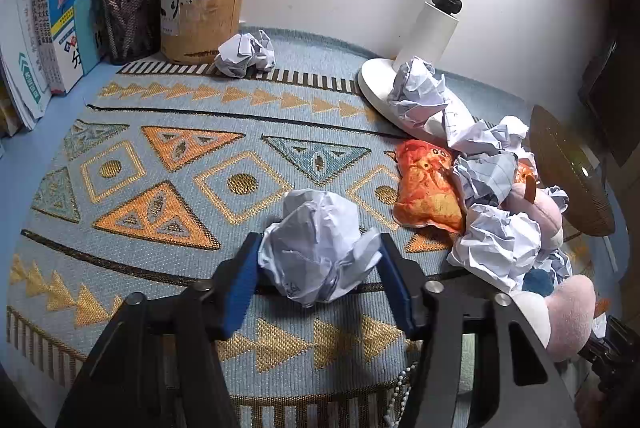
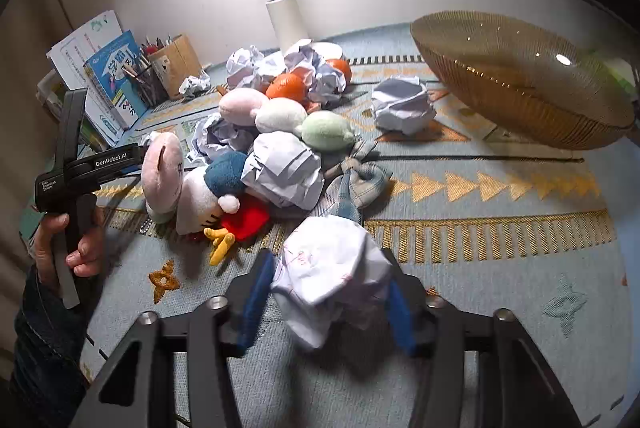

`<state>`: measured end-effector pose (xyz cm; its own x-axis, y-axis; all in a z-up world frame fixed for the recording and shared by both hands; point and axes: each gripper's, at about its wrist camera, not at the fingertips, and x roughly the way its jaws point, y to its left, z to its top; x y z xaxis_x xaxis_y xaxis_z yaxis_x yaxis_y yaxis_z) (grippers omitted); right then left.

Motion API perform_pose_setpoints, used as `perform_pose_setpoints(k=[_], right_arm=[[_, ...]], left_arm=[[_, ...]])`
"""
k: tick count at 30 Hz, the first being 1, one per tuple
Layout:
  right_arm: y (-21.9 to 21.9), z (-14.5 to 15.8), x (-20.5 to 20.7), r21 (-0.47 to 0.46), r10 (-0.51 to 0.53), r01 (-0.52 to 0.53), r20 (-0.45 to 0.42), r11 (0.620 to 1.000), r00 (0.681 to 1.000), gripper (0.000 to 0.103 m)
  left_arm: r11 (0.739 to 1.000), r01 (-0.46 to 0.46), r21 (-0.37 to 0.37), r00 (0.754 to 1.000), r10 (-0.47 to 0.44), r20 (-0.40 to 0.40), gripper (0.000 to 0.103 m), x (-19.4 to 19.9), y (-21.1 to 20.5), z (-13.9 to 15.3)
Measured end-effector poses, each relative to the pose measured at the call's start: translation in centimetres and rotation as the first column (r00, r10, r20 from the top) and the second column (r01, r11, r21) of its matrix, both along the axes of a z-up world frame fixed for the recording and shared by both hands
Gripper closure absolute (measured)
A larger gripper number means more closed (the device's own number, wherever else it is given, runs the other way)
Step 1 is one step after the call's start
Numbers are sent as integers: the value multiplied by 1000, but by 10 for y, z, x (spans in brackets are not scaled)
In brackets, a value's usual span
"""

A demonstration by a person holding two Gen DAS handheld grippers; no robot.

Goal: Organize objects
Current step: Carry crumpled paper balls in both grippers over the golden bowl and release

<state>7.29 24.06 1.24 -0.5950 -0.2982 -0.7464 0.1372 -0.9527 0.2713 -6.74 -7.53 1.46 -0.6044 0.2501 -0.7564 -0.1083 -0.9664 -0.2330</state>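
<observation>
Ahead of my left claw [image 1: 318, 268] the patterned blue and gold woven cloth [image 1: 160, 155] on the counter lies bare up to the tan cardboard tub [image 1: 204, 7] and black mesh pen cup [image 1: 128, 19] at the wall. To its right a heap of crumpled white paper and plush toys [image 1: 500, 195] blocks passage. My right claw [image 2: 326, 292] has bare cloth toward the amber ribbed glass bowl [image 2: 520, 79], one loose crumpled white paper ball [image 2: 402, 105] between.
</observation>
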Motion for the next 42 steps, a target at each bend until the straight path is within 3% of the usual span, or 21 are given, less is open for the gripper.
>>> perform_pose_setpoints(k=[3, 8, 11, 15, 21, 24, 28, 36, 42], right_arm=[[11, 14, 10, -91, 25, -30, -58, 995, 998, 53], [31, 38, 21, -65, -1, -9, -161, 998, 987, 53], [44, 34, 25, -95, -11, -3, -144, 995, 989, 53], [45, 22, 35, -127, 28, -39, -86, 991, 996, 53], [43, 18, 50, -82, 23, -31, -95, 996, 995, 53], [46, 22, 41, -58, 54, -60, -107, 996, 993, 53], [48, 23, 9, 0, 93, -94, -115, 996, 989, 53], [37, 3, -3, 52, 144, -140, -97, 989, 985, 52], [45, -2, -4, 4, 145, -145, -73, 989, 987, 48]], left_arm=[[1000, -19, 23, 996, 21, -82, 53, 22, -3, 22], [995, 14, 101, 977, 8, -212, 53, 92, 11, 59], [991, 41, 128, 970, -9, -242, 53, 138, 34, 57], [986, 94, 135, 977, -65, -203, 53, 174, 68, 37], [984, 167, 56, 970, -153, -190, 53, 166, 111, 31], [981, 170, -89, 945, -188, -267, 53, 159, 134, 41], [979, 204, -4, 947, -198, -252, 53, 137, 141, 36], [974, 225, -6, 956, -222, -192, 52, 127, 153, 21], [978, 209, 4, 959, -204, -198, 52, 128, 150, 21]])
